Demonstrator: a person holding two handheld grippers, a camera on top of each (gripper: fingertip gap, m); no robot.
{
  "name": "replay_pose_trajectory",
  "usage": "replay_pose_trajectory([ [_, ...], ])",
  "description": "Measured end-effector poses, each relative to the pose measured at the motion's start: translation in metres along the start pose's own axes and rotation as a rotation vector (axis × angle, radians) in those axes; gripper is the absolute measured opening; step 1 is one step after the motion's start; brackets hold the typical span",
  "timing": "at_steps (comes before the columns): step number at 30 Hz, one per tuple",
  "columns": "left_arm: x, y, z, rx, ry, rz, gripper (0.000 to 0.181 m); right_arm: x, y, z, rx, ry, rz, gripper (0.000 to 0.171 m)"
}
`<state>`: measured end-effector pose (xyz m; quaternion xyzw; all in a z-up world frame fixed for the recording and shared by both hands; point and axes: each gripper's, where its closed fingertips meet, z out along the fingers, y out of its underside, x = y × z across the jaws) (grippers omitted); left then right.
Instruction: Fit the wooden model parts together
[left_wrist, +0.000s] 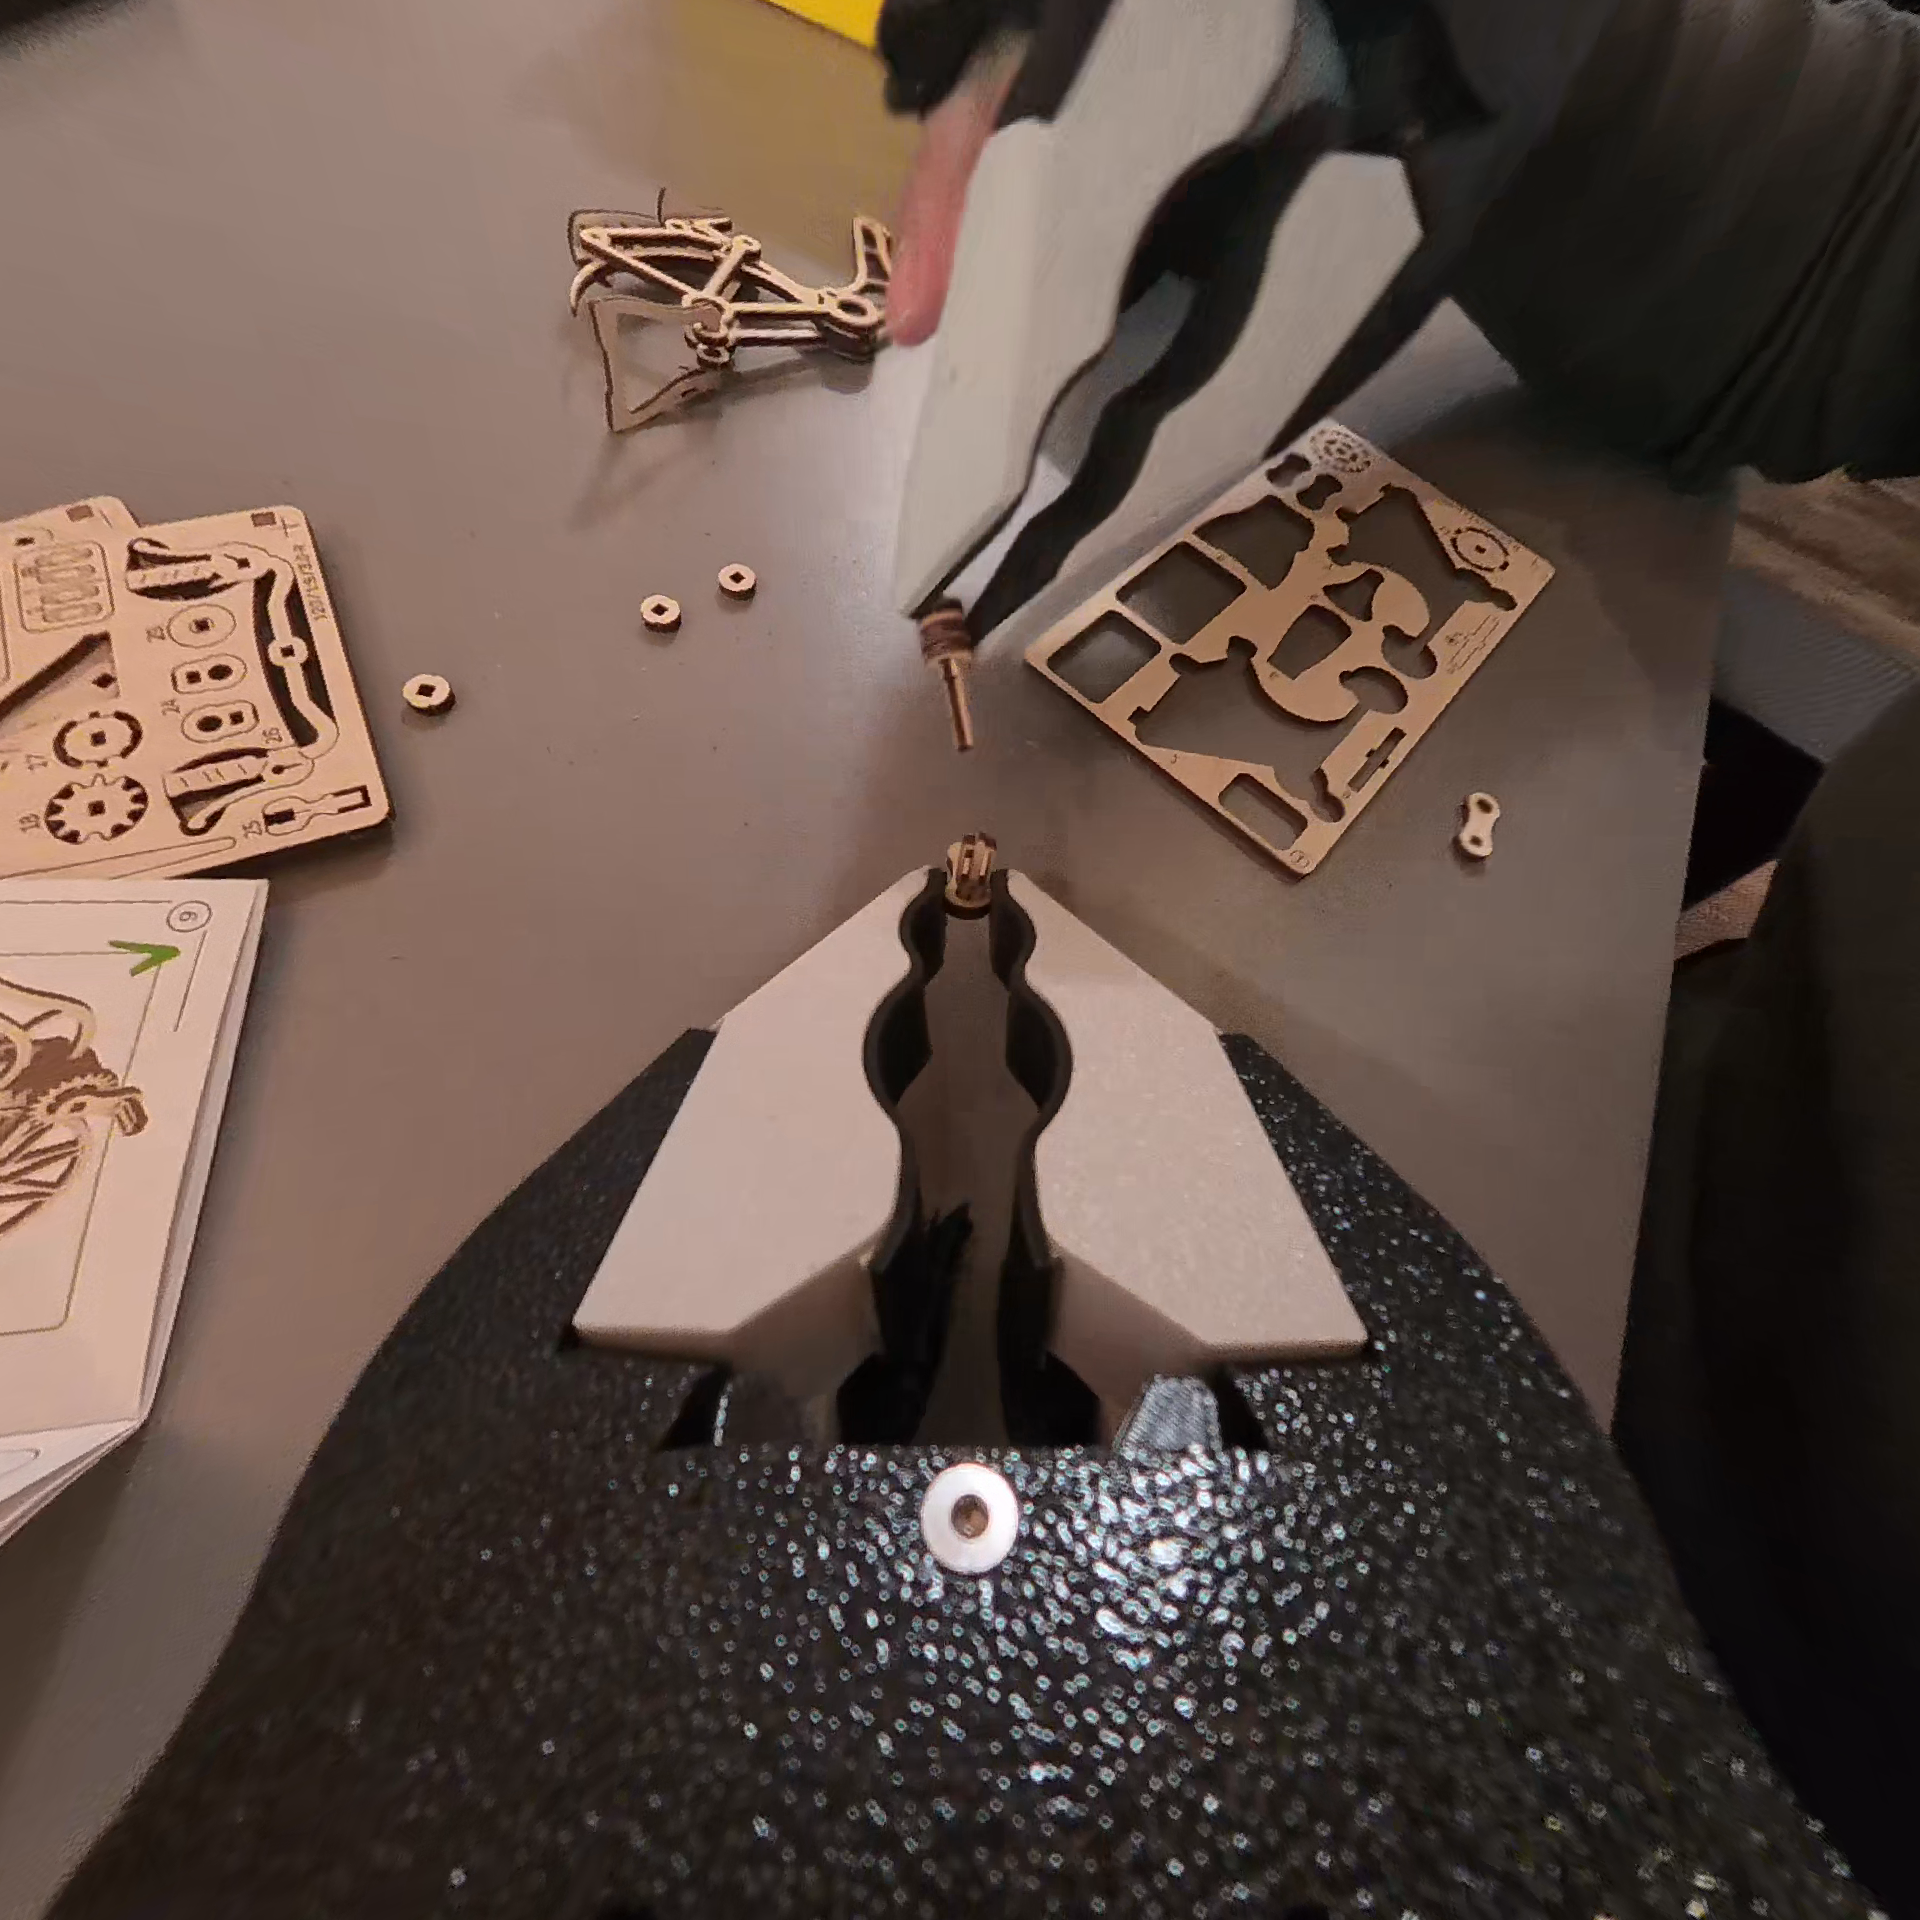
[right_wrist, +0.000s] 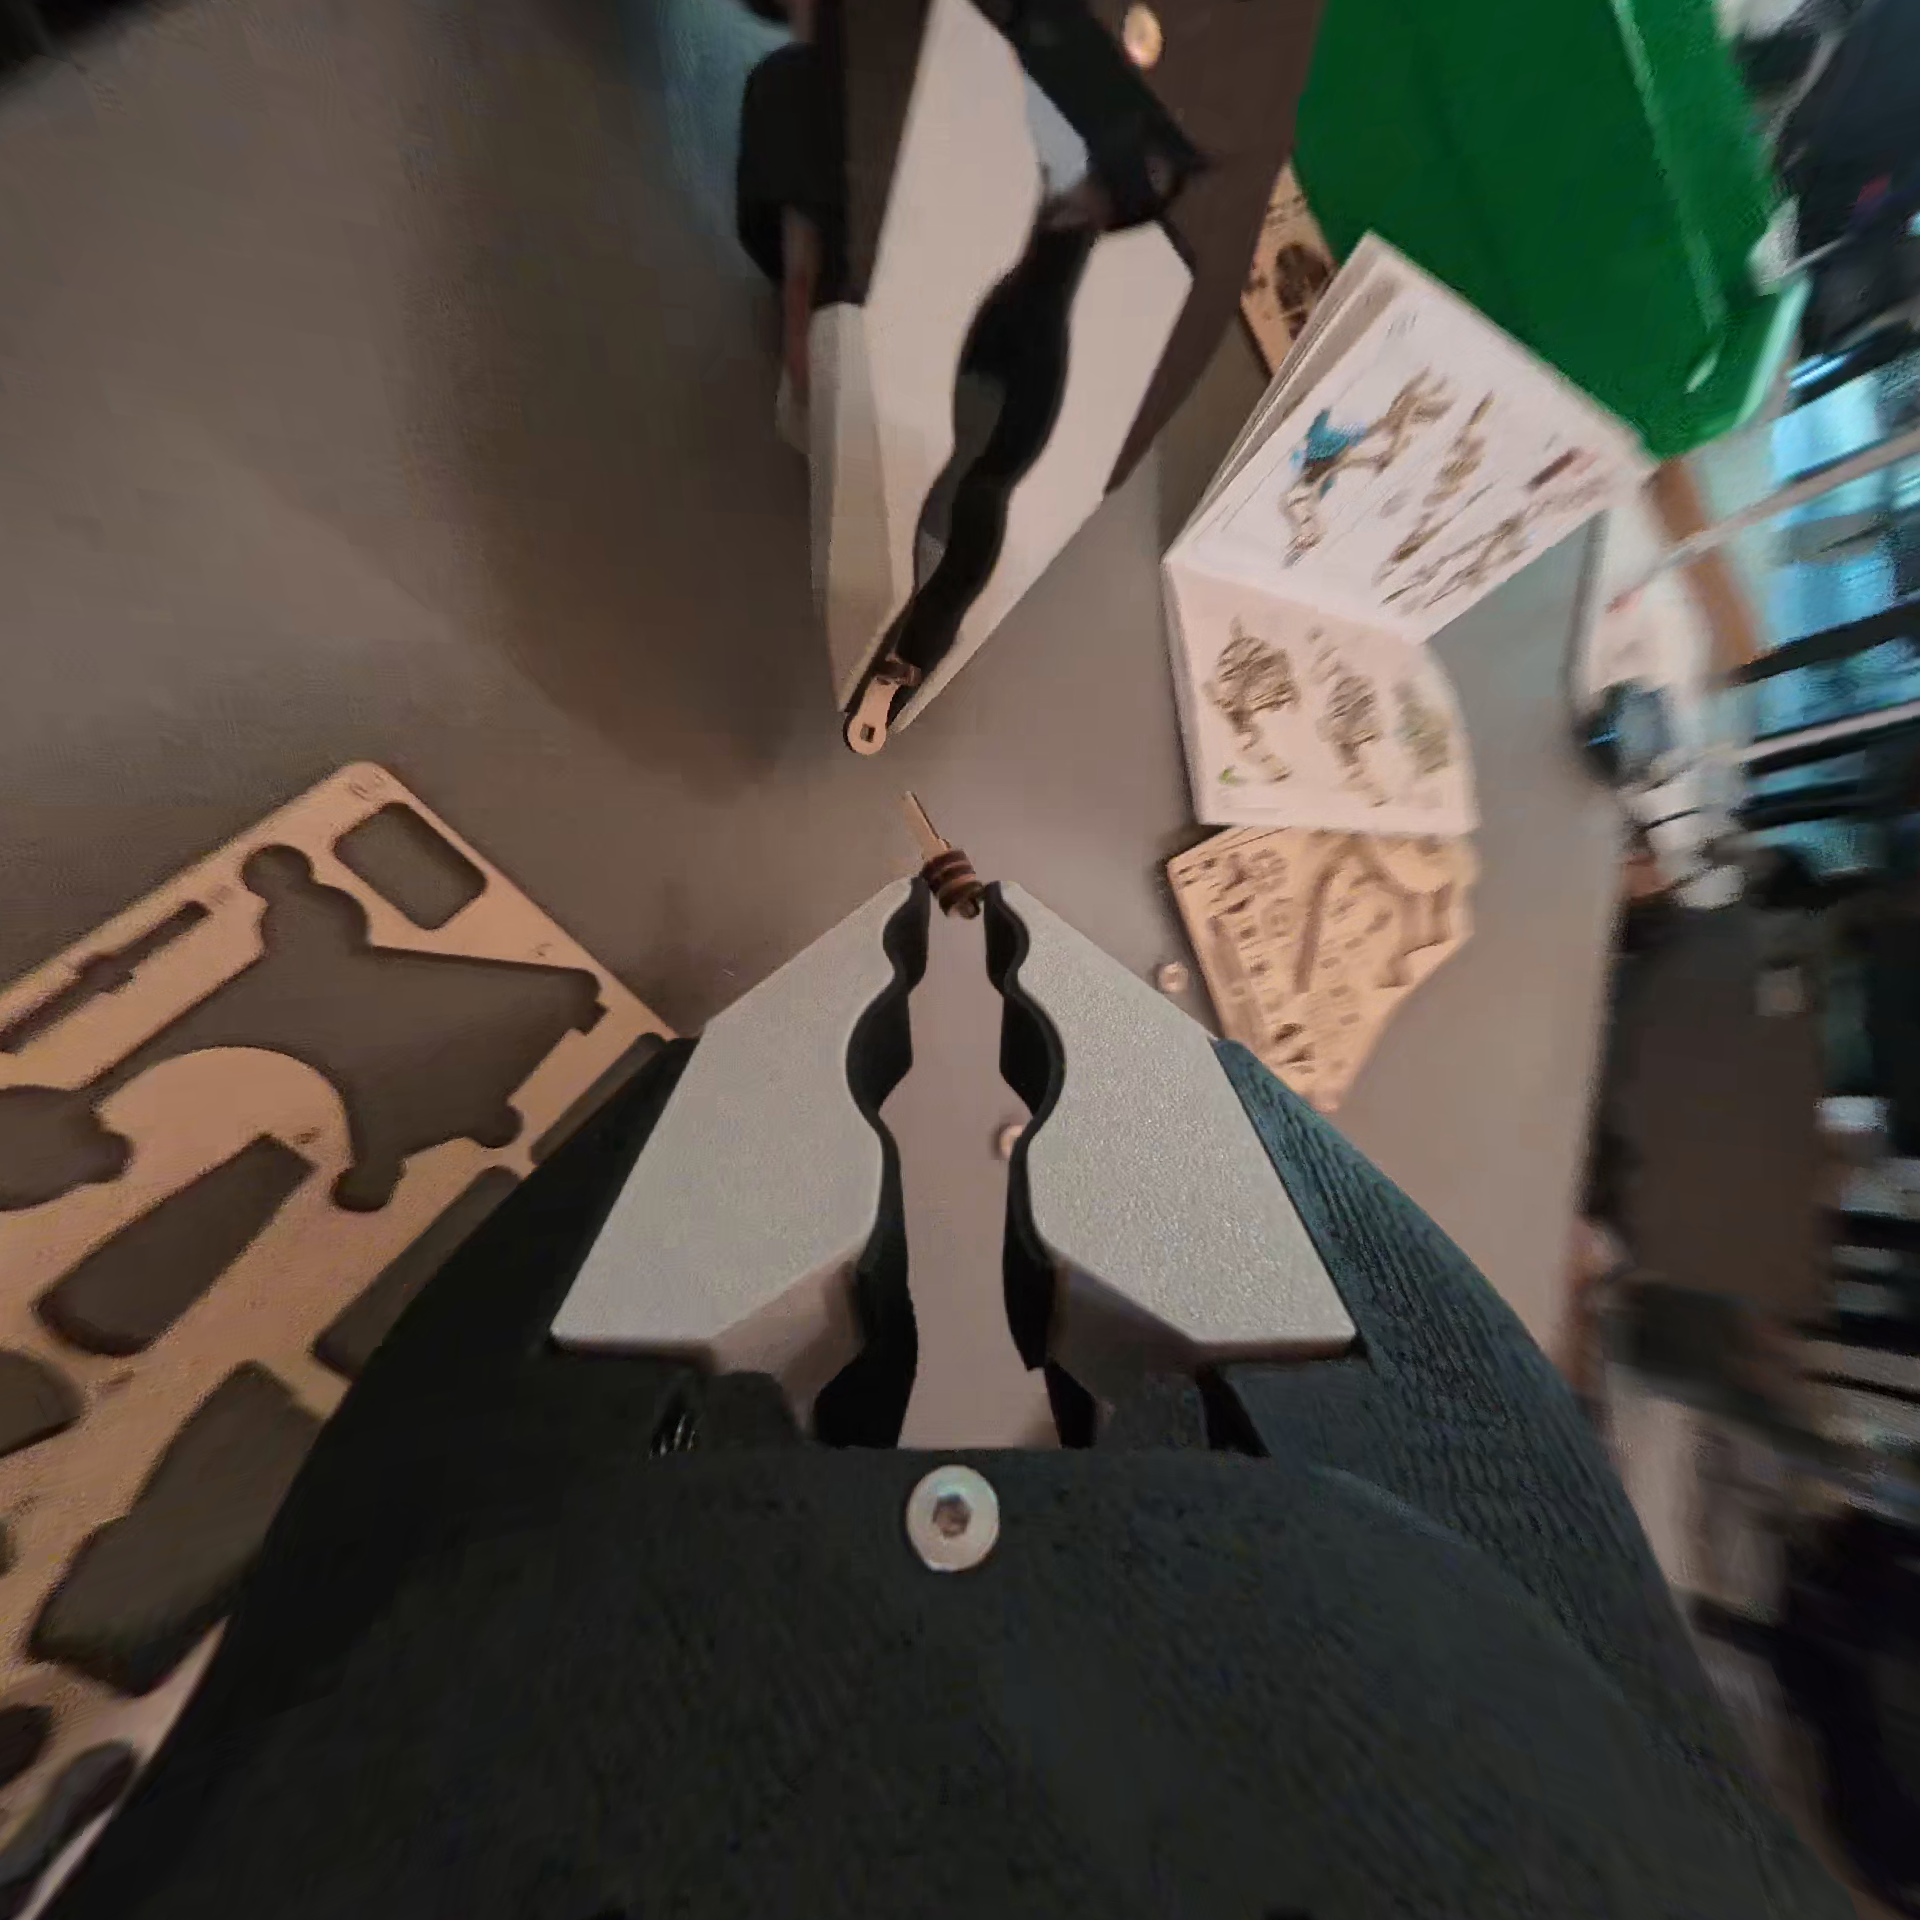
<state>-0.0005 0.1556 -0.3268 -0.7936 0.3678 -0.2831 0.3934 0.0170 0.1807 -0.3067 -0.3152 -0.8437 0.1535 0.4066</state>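
Left wrist view shows the left claw (left_wrist: 975, 883) clamped at its very tips on a small wooden link piece (left_wrist: 975, 868), held above the grey surface (left_wrist: 623, 935). Straight ahead, the right claw (left_wrist: 940, 615) comes down from the top of that view, closed on a wooden axle (left_wrist: 951, 675) with stacked rings at its gripped end; the axle's thin free end points toward the link piece, with a clear gap between them. Right wrist view gives the same pairing from the other side: the axle (right_wrist: 940, 862) juts from the right claw (right_wrist: 956, 896), and the link piece (right_wrist: 873, 717) hangs from the left claw's tips just beyond it, not touching. On the surface lie a mostly emptied wooden parts sheet (left_wrist: 1288, 644), a fuller parts sheet (left_wrist: 187, 686), three loose washers (left_wrist: 661, 613), a part-built model (left_wrist: 717, 301), a spare link (left_wrist: 1477, 824) and an open instruction booklet (left_wrist: 94, 1122).
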Motion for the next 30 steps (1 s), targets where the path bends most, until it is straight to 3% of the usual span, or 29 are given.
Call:
replay_pose_trajectory([
  [1, -0.001, 0.001, 0.0, -0.008, 0.01, 0.0, 0.007, 0.002, -0.002, 0.0, -0.035, 0.046, -0.088, 0.009],
  [5, 0.003, 0.002, 0.002, -0.048, 0.125, 0.047, 0.007, 0.007, -0.006, -0.001, -0.132, 0.229, -0.402, 0.009],
  [14, 0.007, 0.007, 0.007, -0.16, 0.537, 0.197, 0.007, -0.005, -0.008, -0.006, -0.081, 0.478, -0.76, 0.009],
  [22, 0.012, 0.011, 0.005, -0.259, 0.736, 0.176, 0.007, -0.016, -0.019, 0.004, -0.062, 0.587, -1.032, 0.008],
  [30, 0.012, 0.011, 0.004, -0.289, 0.797, 0.102, 0.007, -0.025, -0.022, 0.011, -0.014, 0.549, -1.064, 0.008],
])
